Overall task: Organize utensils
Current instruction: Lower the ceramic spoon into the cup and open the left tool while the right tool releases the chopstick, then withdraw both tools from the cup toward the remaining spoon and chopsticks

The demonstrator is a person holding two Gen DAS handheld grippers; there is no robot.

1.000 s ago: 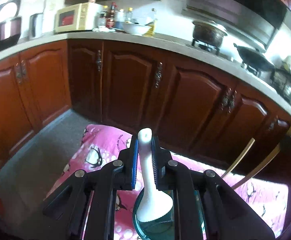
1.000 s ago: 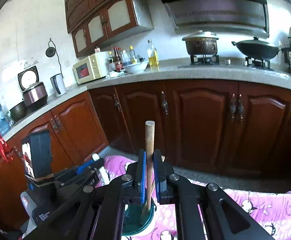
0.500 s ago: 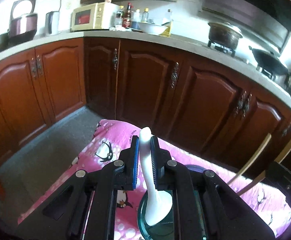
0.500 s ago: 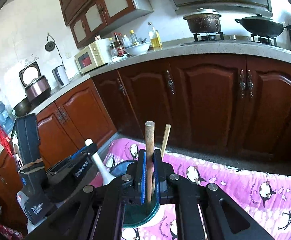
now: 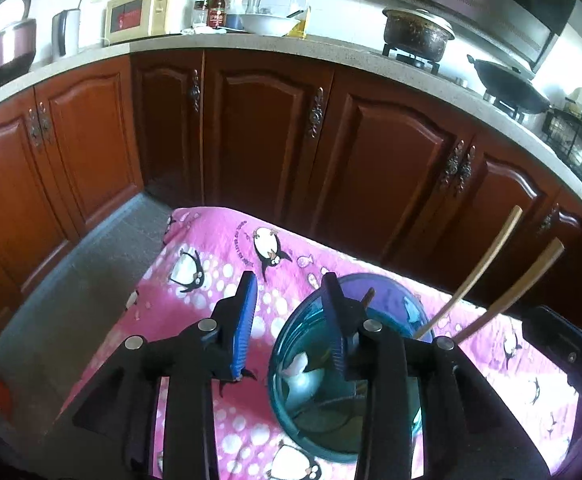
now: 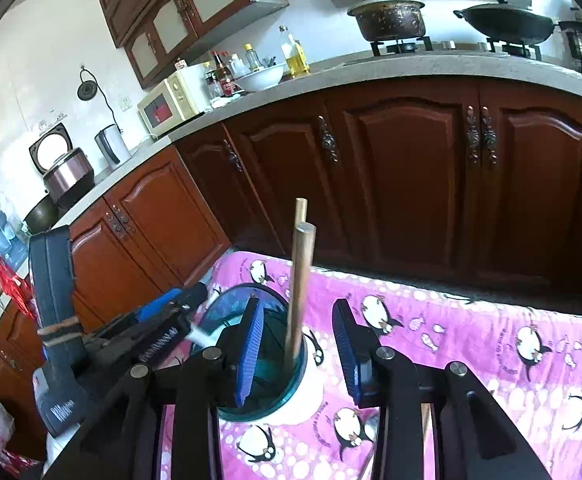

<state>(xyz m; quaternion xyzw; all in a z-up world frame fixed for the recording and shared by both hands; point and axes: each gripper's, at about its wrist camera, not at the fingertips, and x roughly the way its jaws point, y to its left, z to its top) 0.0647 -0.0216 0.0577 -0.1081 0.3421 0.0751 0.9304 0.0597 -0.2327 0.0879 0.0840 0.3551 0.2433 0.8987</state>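
1. Under both tongs: table (image 5: 207, 240) in a pink penguin cloth, with dark wood cabinets (image 5: 375, 168) beyond its far edge.
2. Below and between the two tongs: teal cup (image 5: 291, 364), upright on the cloth; in the right wrist view its rim (image 6: 291, 392) sits under the left finger of the right tongs.
3. Left tongs (image 5: 291, 324): jaws have just been opening and now stand apart with nothing between the pads; the right finger hangs over the cup mouth, the left finger over bare cloth. In the right wrist view these tongs (image 6: 159, 320) reach in from the left, tips at the cup rim.
4. Right tongs (image 6: 297, 340): jaws have just been opening and stand apart; a stick stands between the pads, nearer the left one, with a clear gap to the right pad. Contact with the left pad cannot be told.
5. Two wooden sticks (image 6: 300, 280): upright in the cup, side by side, tops above the right tongs; in the left wrist view they (image 5: 487, 268) lean out to the right of the left tongs.
6. White spoon (image 5: 303, 380): inside the cup, low against its wall, under the left tongs' right finger.
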